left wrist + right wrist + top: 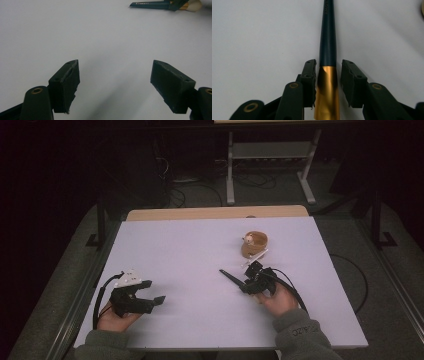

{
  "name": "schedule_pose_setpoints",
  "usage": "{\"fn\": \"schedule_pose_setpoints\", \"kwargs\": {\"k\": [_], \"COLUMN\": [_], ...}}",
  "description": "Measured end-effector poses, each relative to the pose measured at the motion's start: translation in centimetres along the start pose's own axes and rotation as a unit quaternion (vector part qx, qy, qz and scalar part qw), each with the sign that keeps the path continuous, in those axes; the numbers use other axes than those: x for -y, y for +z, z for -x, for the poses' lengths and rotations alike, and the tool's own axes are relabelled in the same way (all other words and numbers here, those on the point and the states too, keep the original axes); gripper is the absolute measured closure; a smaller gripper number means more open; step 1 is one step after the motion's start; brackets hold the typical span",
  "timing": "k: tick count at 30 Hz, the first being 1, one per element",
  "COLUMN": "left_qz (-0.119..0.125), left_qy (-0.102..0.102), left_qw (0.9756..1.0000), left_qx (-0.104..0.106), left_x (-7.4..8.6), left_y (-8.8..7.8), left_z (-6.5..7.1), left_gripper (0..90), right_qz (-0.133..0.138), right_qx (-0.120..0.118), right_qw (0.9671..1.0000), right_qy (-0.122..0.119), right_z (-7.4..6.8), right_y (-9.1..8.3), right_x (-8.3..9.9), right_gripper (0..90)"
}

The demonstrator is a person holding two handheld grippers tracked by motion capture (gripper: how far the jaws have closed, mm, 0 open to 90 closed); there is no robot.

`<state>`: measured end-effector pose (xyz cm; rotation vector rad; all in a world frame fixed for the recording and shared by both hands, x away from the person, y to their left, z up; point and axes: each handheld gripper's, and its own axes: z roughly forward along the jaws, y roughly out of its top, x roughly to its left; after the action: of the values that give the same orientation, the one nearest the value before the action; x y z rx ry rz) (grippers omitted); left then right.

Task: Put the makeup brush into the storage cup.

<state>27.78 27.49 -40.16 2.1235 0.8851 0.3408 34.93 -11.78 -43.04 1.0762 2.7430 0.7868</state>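
A person's two hands rest on a white table (200,245), each holding a black two-jaw gripper.

The left gripper (150,301) lies near the table's front left corner. Its jaws stand wide apart with nothing between them; in the left gripper view they frame bare white table surface.

The right gripper (248,281) sits toward the front edge, right of the table's centre. In the right gripper view its jaws stand a little apart on either side of a makeup brush (327,50), around the brush's shiny gold ferrule. There are narrow gaps on both sides, so whether the pads press on the ferrule cannot be told.

The brush has a long, dark blue-black handle that tapers to a thin tip, with small lettering too blurred to read. In the high view the handle points left and slightly away from the person.

Just beyond the right gripper, toward the far edge, sits a small round wooden bowl (255,244) holding a small pale object too small to make out.
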Motion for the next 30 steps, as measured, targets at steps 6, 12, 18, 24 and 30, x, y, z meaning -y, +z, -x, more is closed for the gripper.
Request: {"fn": "schedule_pose_setpoints", "kwargs": {"k": [6,12,18,24,30], "left_qz": [0.0,-0.004,-0.002,0.003,0.003], "left_qy": [-0.002,0.002,0.003,-0.002,0.001], "left_qw": [1.0,1.0,1.0,1.0,1.0], "left_qx": [0.0,0.002,0.001,0.006,0.008], "left_x": [0.0,-0.1,-0.1,-0.2,-0.3], "left_y": [0.1,0.2,0.1,0.2,0.3], "left_z": [0.1,0.1,0.1,0.2,0.4], "left_gripper": [23.0,23.0,23.2,23.2,23.2], "right_qz": [0.0,0.0,-0.004,0.0,0.006], "right_qx": [0.017,0.024,0.016,0.005,-0.01], "right_qw": [0.9998,0.9995,0.9996,0.9994,0.9992], "right_qy": [-0.006,-0.018,-0.021,-0.033,-0.04], "right_z": [-0.3,-0.5,-0.3,-0.1,-0.3], "right_y": [0.2,0.4,0.3,-0.2,-0.8], "right_x": [-0.3,-0.5,-0.6,-0.5,-0.4], "right_gripper": [65.4,72.1,72.8,72.9,73.0]}}
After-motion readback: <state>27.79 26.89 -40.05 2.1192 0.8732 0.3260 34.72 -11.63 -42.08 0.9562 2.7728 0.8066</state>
